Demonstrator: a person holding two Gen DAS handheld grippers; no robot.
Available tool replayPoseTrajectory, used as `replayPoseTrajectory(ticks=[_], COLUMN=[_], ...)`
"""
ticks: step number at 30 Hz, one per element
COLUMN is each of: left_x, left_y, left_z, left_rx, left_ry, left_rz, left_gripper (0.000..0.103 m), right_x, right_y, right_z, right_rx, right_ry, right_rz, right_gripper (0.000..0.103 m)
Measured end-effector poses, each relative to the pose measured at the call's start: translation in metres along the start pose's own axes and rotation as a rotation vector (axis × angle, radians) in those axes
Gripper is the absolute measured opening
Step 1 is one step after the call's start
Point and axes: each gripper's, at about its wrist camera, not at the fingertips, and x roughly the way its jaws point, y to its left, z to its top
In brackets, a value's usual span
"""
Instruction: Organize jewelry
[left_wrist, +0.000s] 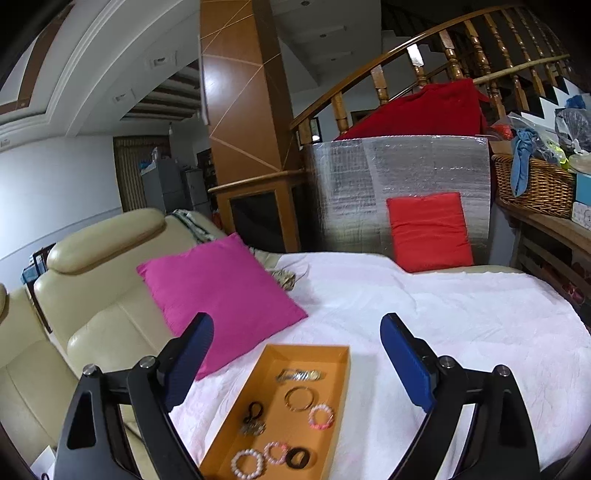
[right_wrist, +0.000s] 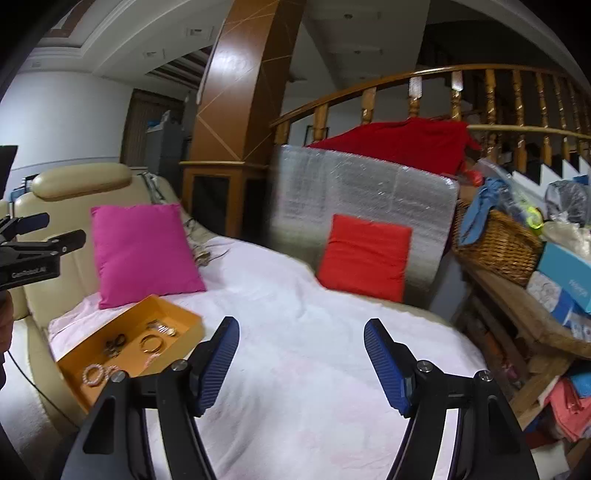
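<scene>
Both spread wide and empty: left gripper (left_wrist: 297, 354), right gripper (right_wrist: 301, 360). Orange tray (left_wrist: 334, 397) of bracelets (left_wrist: 320, 416) near the white blanket's (left_wrist: 461, 325) left edge, directly under the left, long axis running away; nearer that hand.

One orange tray (left_wrist: 341, 360), lower centre of the left wrist view. In it:
- three beaded bracelets: (left_wrist: 321, 416), (left_wrist: 275, 452), (left_wrist: 247, 463)
- one gold bangle (left_wrist: 300, 398)
- one silvery clasp piece (left_wrist: 300, 375), blurred
- one black ring (left_wrist: 297, 458)
- one dark tangle (left_wrist: 253, 417); kind unclear

Two cushions: one pink (left_wrist: 221, 291), mid-left; one red (left_wrist: 430, 230), mid-right.
One wicker basket (left_wrist: 532, 184), right edge.
One white cloth (left_wrist: 461, 317).
Two grippers: left (left_wrist: 297, 363); right (right_wrist: 301, 365).
</scene>
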Motion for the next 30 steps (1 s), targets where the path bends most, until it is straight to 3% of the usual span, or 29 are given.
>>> replayPoseTrajectory(ticks=[4,9,14,19,24,30], left_x=[0.004,-0.009,-0.034,-0.06,-0.074,-0.082], left_y=[-0.035,-0.094,-0.144,-0.16,-0.132,-0.054], left_z=[0.022,0.046,0.055,0.046,0.024,-0.008], left_rx=[0.036,0.075,0.106,0.103,0.07,0.017], left_ry=[-0.044,-0.112,-0.15,-0.135,-0.055,0.031], left_rz=[-0.041,-0.148,-0.265,-0.355,-0.342,-0.139], left_gripper=[0.092,0.092,0.092,0.092,0.092,0.092], right_x=[-0.001,-0.004,-0.016,-0.037,-0.057,-0.058], right_y=[-0.026,-0.063,-0.101,-0.129,-0.11,-0.036], right_z=[0.001,-0.003,-0.011,-0.02,-0.015,-0.006], right_rx=[0.041,0.052,0.074,0.113,0.14,0.182], right_ry=[-0.002,-0.003,0.006,0.013,-0.009,-0.002], right_rz=[-0.028,-0.105,-0.195,-0.244,-0.155,0.113], right_gripper=[0.074,0.074,0.074,0.074,0.074,0.079])
